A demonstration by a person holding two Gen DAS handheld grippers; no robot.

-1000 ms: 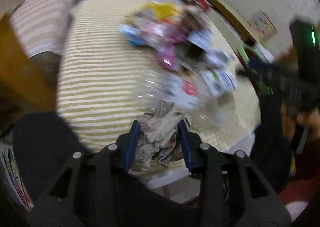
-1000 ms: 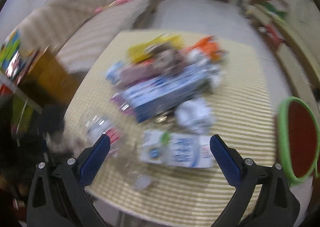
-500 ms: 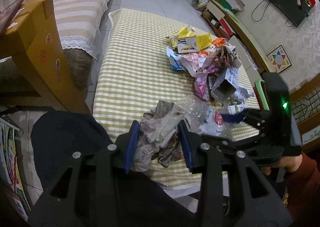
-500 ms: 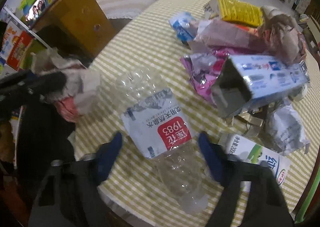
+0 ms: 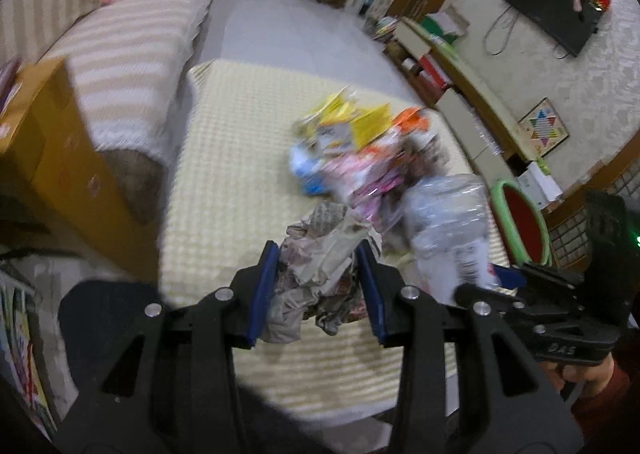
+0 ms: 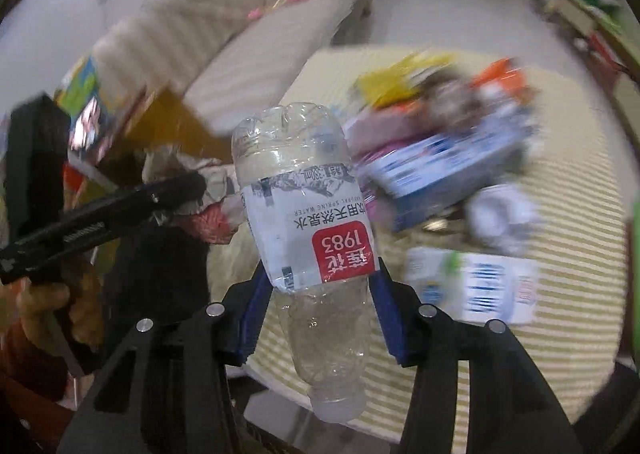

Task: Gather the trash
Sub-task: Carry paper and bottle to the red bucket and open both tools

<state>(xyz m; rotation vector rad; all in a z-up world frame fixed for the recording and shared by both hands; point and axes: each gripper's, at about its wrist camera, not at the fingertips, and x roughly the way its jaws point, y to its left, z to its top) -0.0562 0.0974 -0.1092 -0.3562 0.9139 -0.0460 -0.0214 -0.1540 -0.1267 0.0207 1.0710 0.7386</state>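
My left gripper [image 5: 317, 274] is shut on a crumpled wad of newspaper [image 5: 324, 238] and holds it above the near edge of the table. My right gripper [image 6: 320, 274] has its jaws closing on a clear plastic water bottle [image 6: 304, 189] with a red and white label. The pads press on the bottle's neck end, and it hangs clear of the table, base pointing away. In the left wrist view the bottle [image 5: 448, 213] shows blurred at the right. A pile of wrappers, cartons and bags [image 5: 352, 157] lies on the table.
The table has a yellow striped cloth [image 5: 240, 157]. A white milk carton [image 6: 472, 286] and a long blue box [image 6: 440, 165] lie near the pile. A green bin with a red inside [image 5: 524, 221] stands right of the table. A striped sofa [image 5: 128, 53] and a wooden cabinet [image 5: 52, 141] are on the left.
The right gripper closed from wide open onto the bottle that lay on the table and lifted it. The left gripper rose a little with the newspaper wad still held.
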